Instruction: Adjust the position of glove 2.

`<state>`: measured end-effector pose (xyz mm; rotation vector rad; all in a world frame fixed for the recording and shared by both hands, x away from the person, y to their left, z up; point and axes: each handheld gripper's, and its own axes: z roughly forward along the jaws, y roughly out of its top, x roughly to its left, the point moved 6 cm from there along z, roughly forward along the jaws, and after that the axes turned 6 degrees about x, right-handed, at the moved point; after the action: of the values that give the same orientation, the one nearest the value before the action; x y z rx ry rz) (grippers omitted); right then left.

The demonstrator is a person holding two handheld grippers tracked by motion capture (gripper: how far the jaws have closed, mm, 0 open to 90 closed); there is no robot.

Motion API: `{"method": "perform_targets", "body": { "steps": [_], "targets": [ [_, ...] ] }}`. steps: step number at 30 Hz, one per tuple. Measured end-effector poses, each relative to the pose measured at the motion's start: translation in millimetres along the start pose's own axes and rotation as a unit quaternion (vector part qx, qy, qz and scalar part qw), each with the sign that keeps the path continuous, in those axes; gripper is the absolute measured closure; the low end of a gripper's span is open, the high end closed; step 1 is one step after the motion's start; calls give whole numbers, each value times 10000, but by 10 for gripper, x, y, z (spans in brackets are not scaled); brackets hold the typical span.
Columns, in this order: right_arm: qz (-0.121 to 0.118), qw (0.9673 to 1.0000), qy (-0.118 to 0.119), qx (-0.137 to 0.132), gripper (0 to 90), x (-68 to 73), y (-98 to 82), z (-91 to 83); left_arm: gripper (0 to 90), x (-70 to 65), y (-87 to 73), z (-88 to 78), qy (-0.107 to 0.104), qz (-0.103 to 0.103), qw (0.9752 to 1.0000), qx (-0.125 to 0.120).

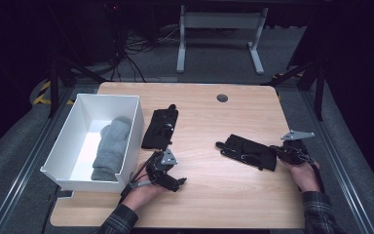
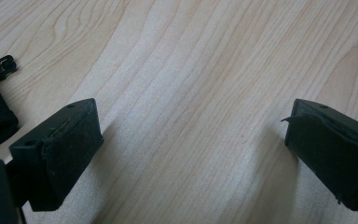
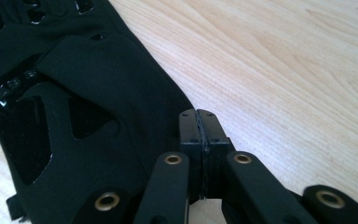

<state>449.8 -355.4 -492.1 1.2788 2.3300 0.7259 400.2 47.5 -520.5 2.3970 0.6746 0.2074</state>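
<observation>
Count on the wooden bench [image 1: 233,195]
Two black fabric gloves [image 1: 160,128] [image 1: 248,151] lie on it, one white open plastic bin [image 1: 135,127] stands there, and one rolled grey cloth [image 1: 111,148] rests inside.

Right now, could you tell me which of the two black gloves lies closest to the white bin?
The black glove beside the white bin, its edge almost against the wall; the other black glove lies by the right gripper.
</observation>
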Motion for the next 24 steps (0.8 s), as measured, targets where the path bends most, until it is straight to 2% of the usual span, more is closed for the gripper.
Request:
{"method": "perform_targets", "body": {
  "steps": [7,14,20,24],
  "targets": [
    [-92,9998,134,126,900,135,-60,-59,40,0,0,0,0,2,10000,1],
    [-442,9980,362,268,900,473,-104,-131,39,0,0,0,-3,2,10000,0],
    [-810,9943,615,313,900,758,-129,-173,39,0,0,0,1,2,10000,0],
    [-1051,9900,899,296,900,988,-141,-192,39,0,0,0,2,3,10000,2]
  ]
}}
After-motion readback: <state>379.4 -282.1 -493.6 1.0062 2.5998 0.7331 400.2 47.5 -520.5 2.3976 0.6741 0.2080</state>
